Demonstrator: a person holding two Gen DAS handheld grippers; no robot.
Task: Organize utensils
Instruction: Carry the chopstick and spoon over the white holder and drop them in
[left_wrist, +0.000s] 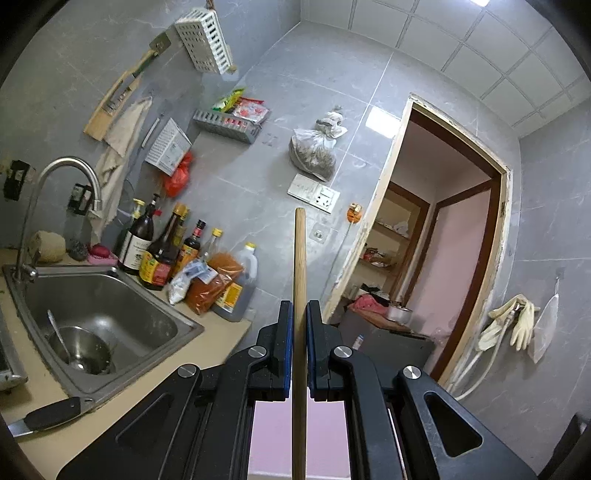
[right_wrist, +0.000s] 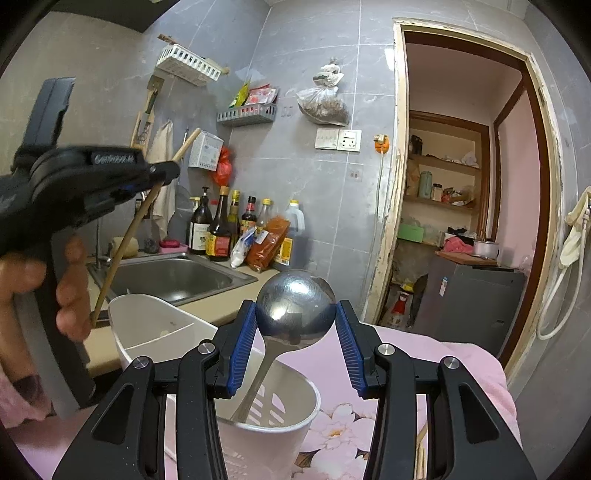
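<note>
Inside white holder (right_wrist: 273, 421), spoon (right_wrist: 295, 306) handle-down.

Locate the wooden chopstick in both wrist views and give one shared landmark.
Left wrist: the wooden chopstick runs up the lower centre, clamped in the left gripper, tip in front of the wall.
Right wrist: the chopstick slants across the left side, held by the left gripper, its lower end near the white holder.
Shared landmark: the wall socket panel beside the doorway.
</note>
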